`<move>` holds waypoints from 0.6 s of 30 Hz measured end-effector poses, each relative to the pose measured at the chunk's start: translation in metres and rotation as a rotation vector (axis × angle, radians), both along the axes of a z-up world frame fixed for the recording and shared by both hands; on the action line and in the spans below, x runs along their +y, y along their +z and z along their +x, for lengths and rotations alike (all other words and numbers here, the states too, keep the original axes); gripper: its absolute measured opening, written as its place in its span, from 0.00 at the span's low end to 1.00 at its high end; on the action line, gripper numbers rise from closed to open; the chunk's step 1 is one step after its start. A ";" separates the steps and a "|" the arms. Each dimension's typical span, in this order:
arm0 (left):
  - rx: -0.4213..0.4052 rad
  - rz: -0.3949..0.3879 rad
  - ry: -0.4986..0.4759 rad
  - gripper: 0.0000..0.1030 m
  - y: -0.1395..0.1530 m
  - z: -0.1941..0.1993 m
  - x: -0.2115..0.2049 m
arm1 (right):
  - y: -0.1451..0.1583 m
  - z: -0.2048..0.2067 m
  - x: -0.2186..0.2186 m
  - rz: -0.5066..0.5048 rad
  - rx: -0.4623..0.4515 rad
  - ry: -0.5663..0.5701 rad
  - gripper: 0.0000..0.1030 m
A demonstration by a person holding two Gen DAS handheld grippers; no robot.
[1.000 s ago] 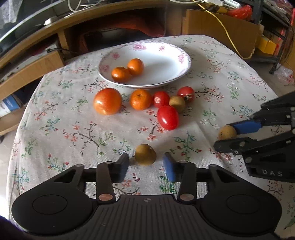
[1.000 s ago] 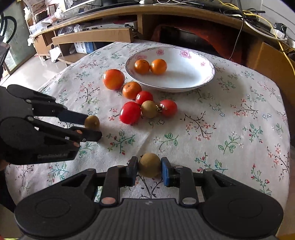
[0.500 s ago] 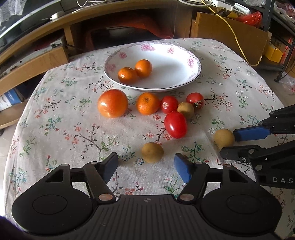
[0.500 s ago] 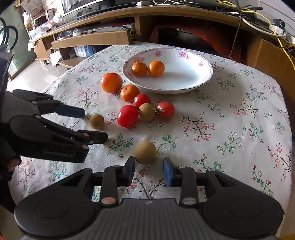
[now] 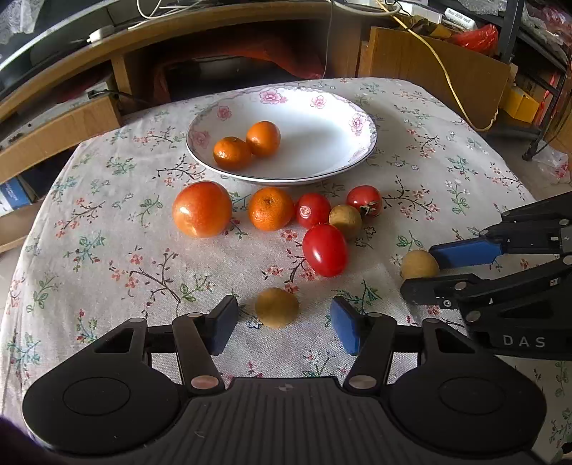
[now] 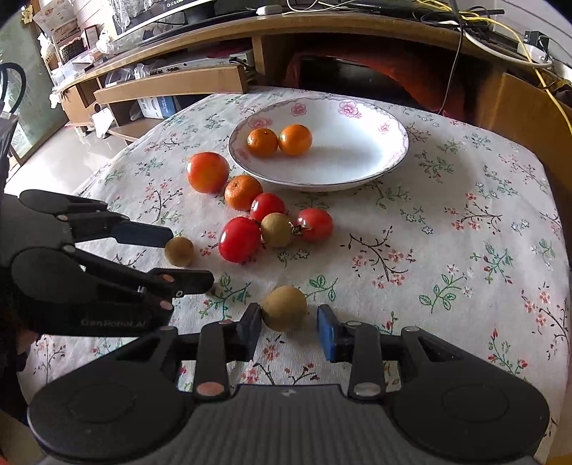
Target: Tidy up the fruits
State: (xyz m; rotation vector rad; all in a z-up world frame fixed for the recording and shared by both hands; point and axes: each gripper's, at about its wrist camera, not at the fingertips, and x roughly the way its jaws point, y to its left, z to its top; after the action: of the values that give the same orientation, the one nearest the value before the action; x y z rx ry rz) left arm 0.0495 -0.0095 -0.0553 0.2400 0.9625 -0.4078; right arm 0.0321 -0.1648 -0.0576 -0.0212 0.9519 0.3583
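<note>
Left wrist view: the left gripper (image 5: 284, 323) is closing, its pads clear of the longan (image 5: 277, 307) between them; the plate (image 5: 357, 157) lies at 12 o'clock.

Right wrist view: the right gripper (image 6: 289, 331) stands parted around another longan (image 6: 284, 312), far pad clear.

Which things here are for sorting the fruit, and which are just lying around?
For the job:
- white plate
- small oranges
- big orange fruit
- red tomatoes
- little brown fruits

Just lying about:
- wooden desk
- red bag
- blue box
</note>
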 end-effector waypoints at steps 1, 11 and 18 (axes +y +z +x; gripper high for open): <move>0.000 0.000 0.000 0.64 0.000 0.000 0.000 | 0.000 0.000 0.001 -0.003 -0.002 0.002 0.32; 0.003 0.000 -0.001 0.39 0.003 -0.003 -0.002 | 0.000 0.005 0.006 -0.021 0.010 -0.002 0.26; 0.022 0.001 0.002 0.32 0.004 -0.001 -0.006 | 0.002 0.005 0.004 -0.017 0.022 -0.015 0.26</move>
State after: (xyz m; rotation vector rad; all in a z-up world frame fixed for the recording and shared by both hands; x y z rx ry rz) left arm 0.0481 -0.0157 -0.0513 0.2362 0.9842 -0.4085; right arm 0.0373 -0.1604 -0.0560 -0.0253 0.9764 0.3374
